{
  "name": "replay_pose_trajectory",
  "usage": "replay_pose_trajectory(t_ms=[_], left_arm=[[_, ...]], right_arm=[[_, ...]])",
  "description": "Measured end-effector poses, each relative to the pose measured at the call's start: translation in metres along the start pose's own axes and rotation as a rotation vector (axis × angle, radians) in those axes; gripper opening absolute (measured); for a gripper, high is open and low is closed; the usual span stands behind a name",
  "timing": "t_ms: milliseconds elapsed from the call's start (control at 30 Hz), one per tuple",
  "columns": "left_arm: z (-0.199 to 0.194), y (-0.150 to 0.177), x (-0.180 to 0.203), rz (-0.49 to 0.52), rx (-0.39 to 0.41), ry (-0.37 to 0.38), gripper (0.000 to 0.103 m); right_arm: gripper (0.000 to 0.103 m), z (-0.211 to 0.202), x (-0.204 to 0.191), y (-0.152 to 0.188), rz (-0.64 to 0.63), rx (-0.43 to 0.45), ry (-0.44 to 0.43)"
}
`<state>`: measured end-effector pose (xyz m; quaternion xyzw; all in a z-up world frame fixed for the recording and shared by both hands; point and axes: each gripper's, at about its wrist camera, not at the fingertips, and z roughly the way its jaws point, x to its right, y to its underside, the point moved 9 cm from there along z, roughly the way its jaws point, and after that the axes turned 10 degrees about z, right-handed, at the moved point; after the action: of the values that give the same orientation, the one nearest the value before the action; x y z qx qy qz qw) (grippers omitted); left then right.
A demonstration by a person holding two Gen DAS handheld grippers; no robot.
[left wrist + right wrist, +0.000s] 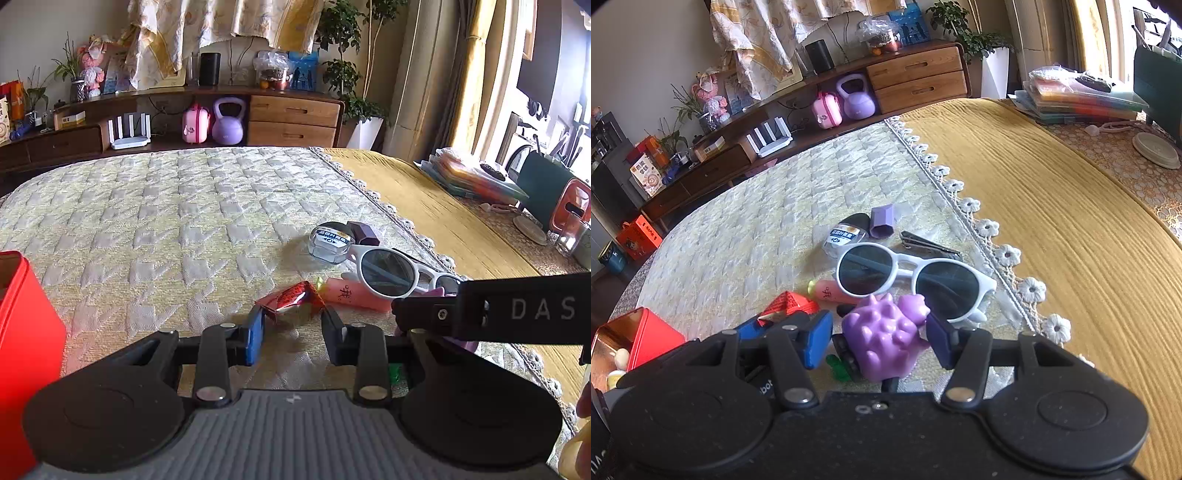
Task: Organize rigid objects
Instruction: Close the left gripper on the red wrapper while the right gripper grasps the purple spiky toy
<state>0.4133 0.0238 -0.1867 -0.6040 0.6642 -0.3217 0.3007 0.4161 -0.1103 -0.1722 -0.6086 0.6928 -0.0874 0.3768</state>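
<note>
Though barely begun, judged well short of halfway. Open red tin at near left on the bed, holding only a couple of pale round pieces, too small to name. Everything else loose in a cluster to the right, near the lace edge of the cover.

Left gripper: narrow, pads set against both edges of the red packet, apparently pinching it where it lies on the cover; not lifted. Right gripper: half wide, straddling the purple spiky toy, with the right pad at or almost at the toy and a gap showing beside the left pad, so no grip yet. Both grippers close beside each other at the near end of the cluster.

Left to collect, near to far: small green piece tucked by the toy, pink tube just beyond the packet, white sunglasses resting partly over the tube, nail clippers behind the sunglasses, clear jar and purple cap touching at the far end.

Probably next: clamp the toy, lift both, carry left to the tin. Plenty of trips remaining after that.
</note>
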Motion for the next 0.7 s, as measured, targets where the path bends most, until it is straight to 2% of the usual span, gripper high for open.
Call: replay_pose_trajectory(t_ms=[100, 133, 167, 367, 467, 600, 633, 700], left_arm=[[-0.006, 0.0, -0.002, 0.001, 0.0, -0.009, 0.024], [-0.008, 0.001, -0.002, -0.003, -0.002, -0.007, 0.017], [-0.011, 0.001, -0.002, -0.006, -0.004, -0.006, 0.017], [-0.028, 0.008, -0.001, 0.003, -0.019, -0.004, 0.017], [-0.035, 0.01, -0.008, -0.035, -0.025, -0.009, 0.017], [-0.037, 0.007, -0.016, -0.044, -0.031, -0.041, 0.017], [-0.035, 0.006, -0.016, -0.049, -0.038, -0.045, 0.018], [-0.032, 0.003, -0.018, -0.07, -0.046, -0.053, 0.027]], right_arm=[[0.055, -0.008, 0.003, 0.001, 0.001, 0.005, -0.004], [0.055, -0.011, 0.004, 0.002, 0.003, 0.006, -0.007], [0.055, -0.015, 0.004, 0.002, 0.001, 0.007, -0.011], [0.055, -0.038, 0.009, 0.013, -0.009, 0.001, -0.028], [0.055, -0.047, 0.011, 0.021, -0.029, -0.002, -0.04], [0.056, -0.053, 0.014, 0.03, -0.055, -0.02, -0.043], [0.056, -0.052, 0.015, 0.032, -0.06, -0.028, -0.044], [0.056, -0.052, 0.016, 0.035, -0.074, -0.037, -0.045]])
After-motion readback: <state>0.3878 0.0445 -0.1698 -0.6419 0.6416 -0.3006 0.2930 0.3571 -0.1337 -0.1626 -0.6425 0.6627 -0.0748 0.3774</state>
